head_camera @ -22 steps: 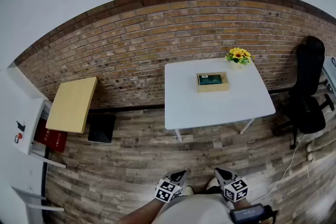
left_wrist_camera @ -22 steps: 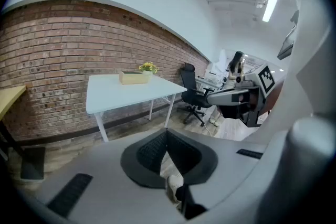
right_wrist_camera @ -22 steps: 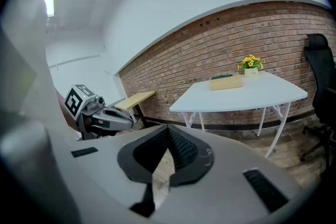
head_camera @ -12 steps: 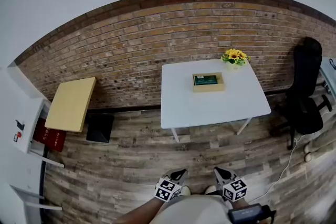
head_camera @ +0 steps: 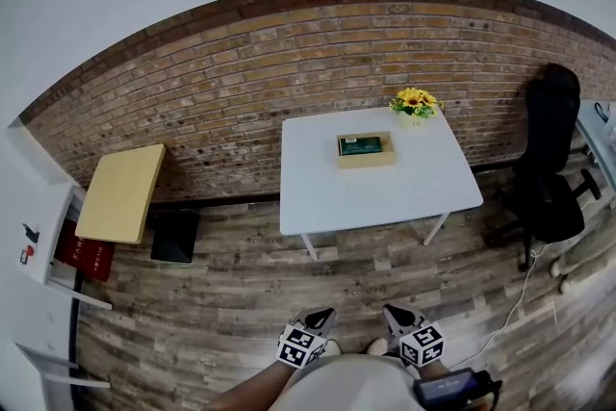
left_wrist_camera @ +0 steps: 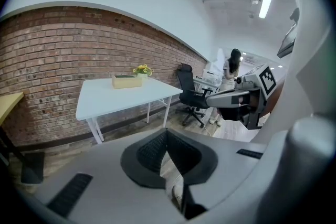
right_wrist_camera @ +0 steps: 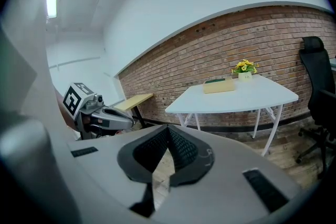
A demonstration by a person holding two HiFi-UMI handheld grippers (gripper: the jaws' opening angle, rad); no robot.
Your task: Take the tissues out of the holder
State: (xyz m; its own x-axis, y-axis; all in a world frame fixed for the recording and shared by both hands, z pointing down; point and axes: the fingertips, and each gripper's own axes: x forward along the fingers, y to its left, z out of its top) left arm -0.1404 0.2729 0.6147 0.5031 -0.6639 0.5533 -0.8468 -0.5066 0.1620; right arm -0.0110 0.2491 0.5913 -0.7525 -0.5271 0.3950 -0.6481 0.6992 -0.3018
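the tissues (head_camera: 361,145) lie as a dark green pack in a shallow wooden holder (head_camera: 367,157), which stands on the white surface (head_camera: 385,195), toward its far side and just beside a small pot of yellow flowers (head_camera: 412,100). the long axis of the holder runs left to right in the head view, along the brick wall (head_camera: 241,82) behind it.

the holder is well apart from both grippers: it lies ahead of them, across a stretch of wooden floor (head_camera: 231,303), and in the head view it falls about between the two. so i judge that neither hand is clearly nearer, and that the person has to walk to the surface before any reach is possible.

the left gripper (head_camera: 326,312) is held low in front of the person's body. its fingers (left_wrist_camera: 157,150) are clenched, tip against tip, with nothing between them. the right gripper (head_camera: 389,310) is held the same way, and its fingers (right_wrist_camera: 181,150) are also pressed together and hold nothing. both must be released before they can take the pack.

the surface is otherwise bare. in the room there is a black office chair (head_camera: 551,170) to the right of it, and a small yellow table (head_camera: 120,192) to the left by the wall.
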